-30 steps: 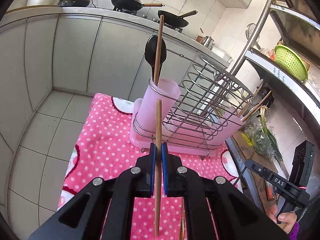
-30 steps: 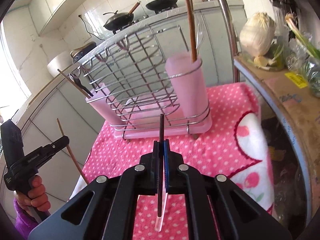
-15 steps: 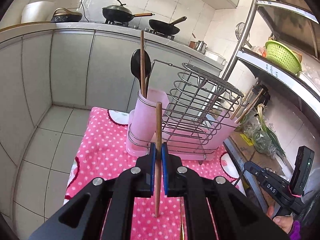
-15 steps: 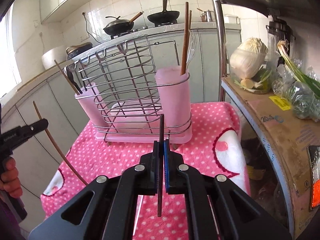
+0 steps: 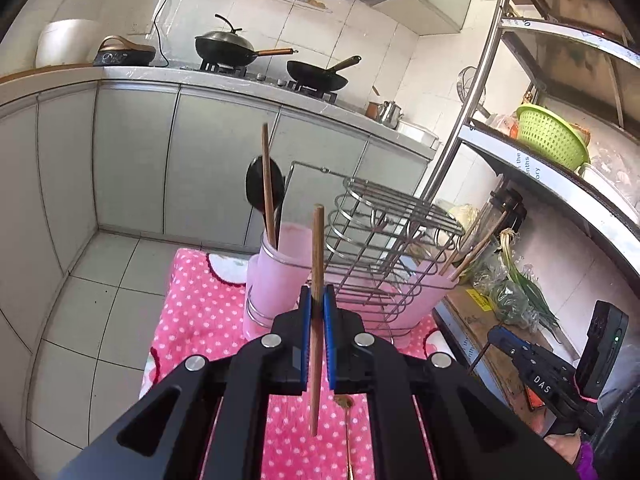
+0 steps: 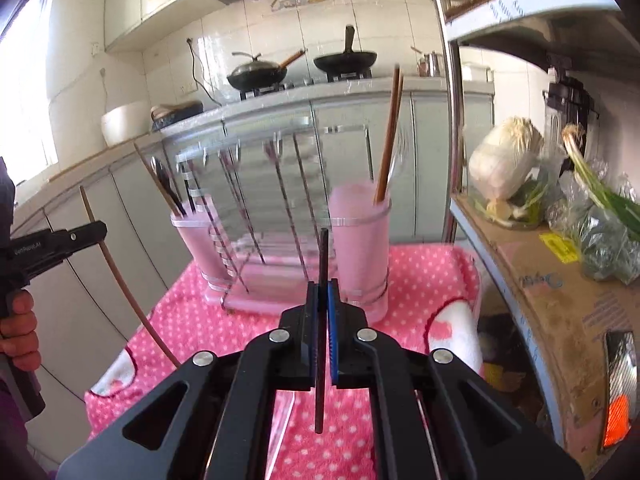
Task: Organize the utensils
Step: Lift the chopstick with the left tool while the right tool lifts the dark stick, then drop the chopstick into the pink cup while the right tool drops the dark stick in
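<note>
A wooden chopstick (image 5: 317, 300) is clamped upright in the left gripper (image 5: 316, 308), a dark utensil (image 6: 322, 304) in the right gripper (image 6: 323, 312); both have been lifted farther back from the pink holders (image 5: 280, 268), so neither is yet stowed.

Bright daylight fills both views. In the right wrist view a window (image 6: 24, 92) at nine o'clock is blown out white, and the wire rack (image 6: 256, 208) is smeared by motion blur. The left wrist view is sharp. Fisheye distortion bends the cabinets (image 5: 132, 160) and shelf pole (image 5: 468, 120); corners vignette black.
</note>
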A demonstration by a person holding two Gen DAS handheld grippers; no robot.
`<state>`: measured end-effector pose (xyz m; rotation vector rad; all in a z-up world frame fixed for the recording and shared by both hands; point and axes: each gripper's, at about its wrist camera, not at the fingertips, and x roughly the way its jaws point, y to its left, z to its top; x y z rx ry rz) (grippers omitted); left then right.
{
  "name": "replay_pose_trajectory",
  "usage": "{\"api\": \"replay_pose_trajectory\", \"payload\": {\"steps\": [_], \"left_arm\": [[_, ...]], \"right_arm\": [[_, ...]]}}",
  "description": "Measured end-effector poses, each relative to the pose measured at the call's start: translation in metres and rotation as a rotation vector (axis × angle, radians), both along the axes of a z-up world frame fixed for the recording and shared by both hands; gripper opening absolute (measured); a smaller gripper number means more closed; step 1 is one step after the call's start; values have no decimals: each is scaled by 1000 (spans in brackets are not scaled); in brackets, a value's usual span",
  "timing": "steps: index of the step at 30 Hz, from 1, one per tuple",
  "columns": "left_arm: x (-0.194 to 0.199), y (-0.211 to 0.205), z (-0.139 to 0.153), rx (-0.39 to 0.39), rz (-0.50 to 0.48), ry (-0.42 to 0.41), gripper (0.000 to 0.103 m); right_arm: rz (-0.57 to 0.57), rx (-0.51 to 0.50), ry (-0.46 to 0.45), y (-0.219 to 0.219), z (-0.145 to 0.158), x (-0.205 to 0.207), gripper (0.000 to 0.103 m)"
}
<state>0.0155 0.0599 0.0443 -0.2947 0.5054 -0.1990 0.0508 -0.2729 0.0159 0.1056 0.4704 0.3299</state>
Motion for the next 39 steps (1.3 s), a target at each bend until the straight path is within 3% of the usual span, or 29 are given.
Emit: {"api": "replay_pose_trajectory", "payload": {"steps": [7,14,19,24,29,39], "left_arm": [[3,7,56,3,9,-110,5],[19,6,112,58,55,-230,5],[37,5,133,77,92,-288,5],[58,-1,130,124,116,-302,5],[82,-2,109,142,120,-252,5],[100,1,53,84,75,-133,5]], "right_arm": [[8,80,-109,-17,60,15,5],[-18,93,-197,-25,97,35,5],[-43,70,-257,-24,112,49,5],[-64,48,-274,-21,114,64,5],[-74,9,-270,-11,106,79,5],[-101,-14,-234,-3,84,95,5]]}}
